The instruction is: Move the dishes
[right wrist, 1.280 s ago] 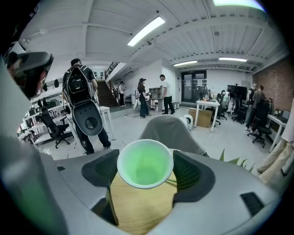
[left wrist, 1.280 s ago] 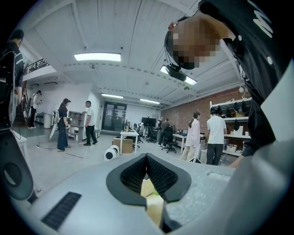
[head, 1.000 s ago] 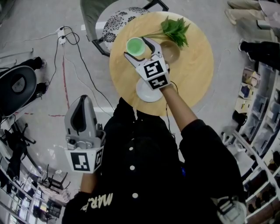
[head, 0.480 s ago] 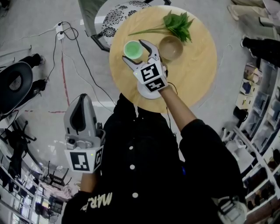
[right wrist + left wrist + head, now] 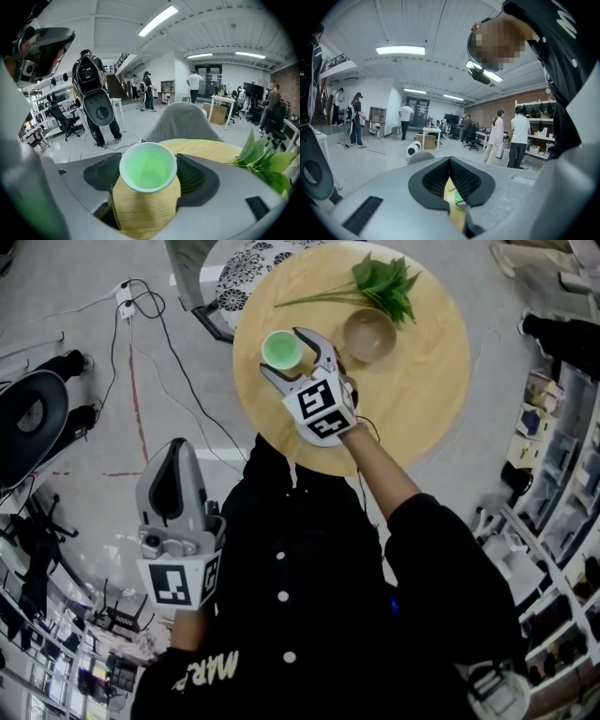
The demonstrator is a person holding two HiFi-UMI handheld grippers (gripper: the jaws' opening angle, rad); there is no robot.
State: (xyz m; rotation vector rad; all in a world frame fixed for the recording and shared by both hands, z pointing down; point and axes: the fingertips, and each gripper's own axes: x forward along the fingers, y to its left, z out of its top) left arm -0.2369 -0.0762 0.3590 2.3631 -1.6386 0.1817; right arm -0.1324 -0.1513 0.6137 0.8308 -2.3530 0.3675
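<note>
Head view, green cup (image 5: 281, 346): stands near the left edge of the round table (image 5: 412, 381), brown bowl (image 5: 367, 336) just beside it.
Left gripper view, left gripper (image 5: 450, 161): jaws together, empty, held away from the table.
Right gripper view, right gripper (image 5: 149, 174): jaws spread, straddling the cup; pad contact unclear.
Risk: an uneven squeeze high on the rim could probably tip the light cup or push it toward the edge.

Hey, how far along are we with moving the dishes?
Done: nothing that I can see. The green cup and the brown bowl both sit on the round table. In hand: the right claw is open around the cup, not clamped on it. Left: grip and move the cup, then the bowl. The left claw hangs shut and empty, off the table.
</note>
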